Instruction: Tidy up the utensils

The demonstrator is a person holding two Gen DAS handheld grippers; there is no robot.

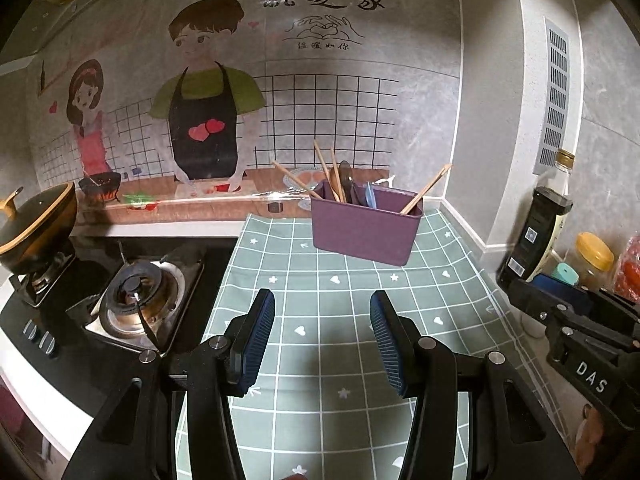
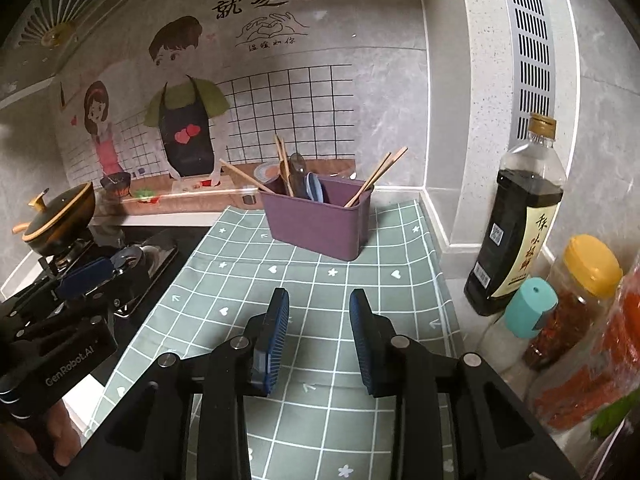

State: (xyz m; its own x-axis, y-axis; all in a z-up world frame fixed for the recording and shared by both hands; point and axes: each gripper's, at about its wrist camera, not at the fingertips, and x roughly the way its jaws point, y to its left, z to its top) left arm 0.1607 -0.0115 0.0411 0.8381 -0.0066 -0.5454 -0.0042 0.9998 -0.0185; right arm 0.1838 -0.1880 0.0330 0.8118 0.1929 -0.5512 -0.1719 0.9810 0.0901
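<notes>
Ahead: purple utensil bin (image 1: 366, 228) on the checked cloth (image 1: 320, 320), chopsticks (image 1: 324, 170) and spoons leaning out. Both grippers empty; left gripper (image 1: 322, 344) jaws wide apart, right gripper (image 2: 319, 340) narrower. Bin's long side faces them; neither clearly nearer.

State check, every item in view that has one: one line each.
Left tongs: open, empty.
Right tongs: open, empty.
Purple bin: upright on the cloth, chopsticks and spoons standing in it.
Pot: lid on, sitting on the far burner.
Near burner: bare, no flame seen.
Sauce bottle: capped, upright.
Spice jar: yellow lid on.
</notes>
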